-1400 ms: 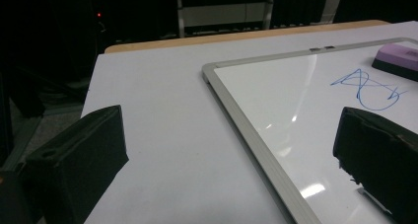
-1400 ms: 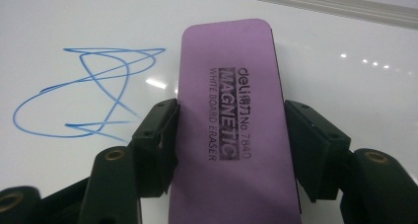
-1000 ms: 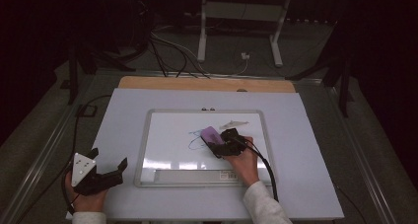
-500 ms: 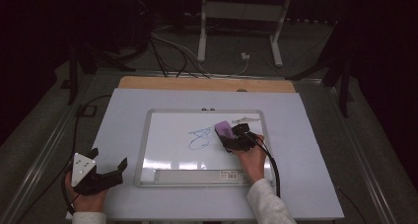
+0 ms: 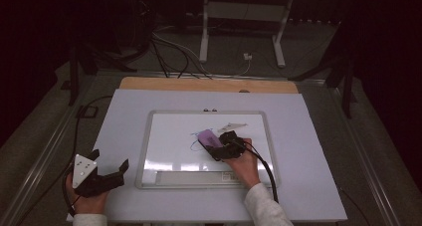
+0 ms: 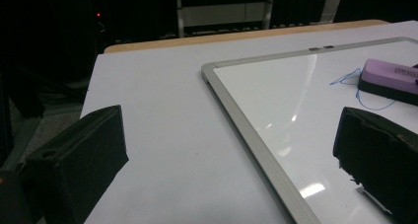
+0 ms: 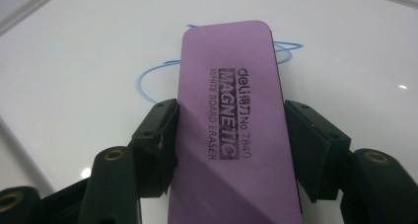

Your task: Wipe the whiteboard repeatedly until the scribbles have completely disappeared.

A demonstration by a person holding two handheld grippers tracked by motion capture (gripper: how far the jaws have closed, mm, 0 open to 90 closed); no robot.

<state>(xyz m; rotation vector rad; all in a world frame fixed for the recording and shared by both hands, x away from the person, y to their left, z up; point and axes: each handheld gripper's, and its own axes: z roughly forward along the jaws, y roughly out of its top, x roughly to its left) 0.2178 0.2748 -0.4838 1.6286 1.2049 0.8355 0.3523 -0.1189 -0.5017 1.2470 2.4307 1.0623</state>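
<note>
Near the middle of the high view, the right gripper (image 5: pixel 217 147) pinches a purple magnetic whiteboard eraser (image 7: pixel 231 130) by its long sides, its face down on the whiteboard (image 5: pixel 174 136) over a thin blue marker scribble (image 7: pixel 148 81). A faint grey smear above and right of it may be a wiped mark. The left gripper (image 5: pixel 102 171) rests spread and empty on the white table (image 5: pixel 318 161) at lower left, beside the board's frame.

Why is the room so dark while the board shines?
High view: the room is black, the whiteboard alone glares. Left gripper view: streaks of glare on the board, the near tongs soft. Right gripper view: eraser sharp, with a slanted shadow across it.
</note>
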